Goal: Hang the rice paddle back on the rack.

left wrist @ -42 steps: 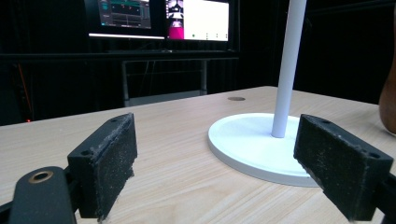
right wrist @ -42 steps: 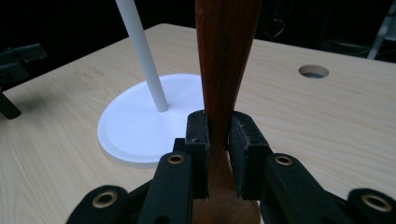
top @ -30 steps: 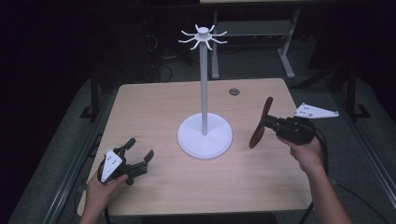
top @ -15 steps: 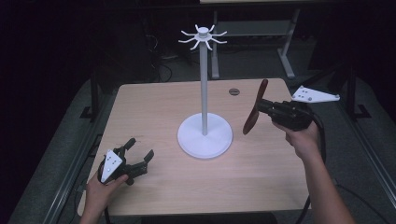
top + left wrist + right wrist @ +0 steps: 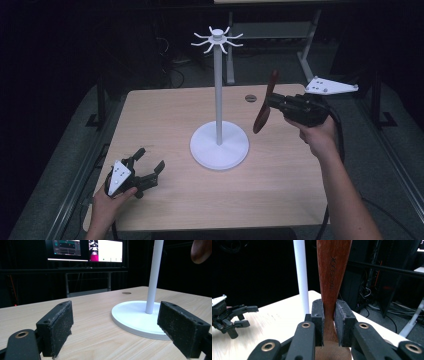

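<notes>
- Hanging in the air above the right part of the table (image 5: 165,112), the wooden utensil (image 5: 263,107) is a dark reddish-brown piece, tilted, with its lower end pointing down toward the white stand (image 5: 218,127) and its upper end rising to the right.
- In the right gripper view the utensil's handle runs up between the two black pads and carries printed lettering along its length; the white pole of the stand rises just to the left of it.
- The right gripper (image 5: 272,103) has its jaws clamped on the wooden utensil, pads pressed against both sides of the handle, and a hand holds the gripper's body from beneath.
- The stand sits near the middle of the table on a round white base, with a tall thin pole and a crown of short curved hooks at the top; the utensil is apart from the pole and well below the hooks.
- The left gripper (image 5: 148,163) sits low at the near left corner of the table, well apart from the stand, with its jaws wide apart and nothing between them.
- In the left gripper view the stand's base lies between the two spread pads, farther off.
</notes>
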Motion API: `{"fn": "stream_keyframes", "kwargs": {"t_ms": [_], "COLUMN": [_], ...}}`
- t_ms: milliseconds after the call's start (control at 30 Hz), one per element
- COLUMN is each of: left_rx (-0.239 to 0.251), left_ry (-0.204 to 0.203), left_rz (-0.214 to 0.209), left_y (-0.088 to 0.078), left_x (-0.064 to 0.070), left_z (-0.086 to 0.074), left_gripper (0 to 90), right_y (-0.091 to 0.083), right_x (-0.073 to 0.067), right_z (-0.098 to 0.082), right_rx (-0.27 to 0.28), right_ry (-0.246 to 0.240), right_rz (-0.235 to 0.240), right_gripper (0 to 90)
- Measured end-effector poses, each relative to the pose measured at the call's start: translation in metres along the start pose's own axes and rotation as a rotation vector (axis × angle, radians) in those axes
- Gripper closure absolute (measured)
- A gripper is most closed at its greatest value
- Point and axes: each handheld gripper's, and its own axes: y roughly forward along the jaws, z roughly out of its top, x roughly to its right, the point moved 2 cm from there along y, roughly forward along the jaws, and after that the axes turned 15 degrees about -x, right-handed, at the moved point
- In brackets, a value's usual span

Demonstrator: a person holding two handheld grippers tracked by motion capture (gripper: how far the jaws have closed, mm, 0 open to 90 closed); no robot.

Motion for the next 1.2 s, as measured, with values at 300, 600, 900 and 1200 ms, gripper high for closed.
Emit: {"fn": "stream_keyframes", "kwargs": {"t_ms": [300, 600, 900, 1200], "left_rx": [0.003, 0.004, 0.004, 0.007], "left_ry": [-0.003, -0.003, -0.005, -0.005], "left_rz": [-0.001, -0.001, -0.001, -0.003], "left_y": [0.0, 0.0, 0.0, 0.0], "left_x": [0.0, 0.0, 0.0, 0.0], "left_z": [0.0, 0.0, 0.0, 0.0], "left_gripper": [12.9, 12.9, 12.9, 12.9], "right_y": [0.001, 0.004, 0.013, 0.023], "right_x": [-0.005, -0.011, -0.018, -0.022], "right_z": [0.02, 0.046, 0.073, 0.083], "right_rx": [0.014, 0.024, 0.029, 0.019], "right_ry": [-0.027, -0.061, -0.093, -0.105], "right_rz": [0.007, 0.016, 0.03, 0.037], "right_gripper": [78.2, 78.2, 78.2, 78.1]}}
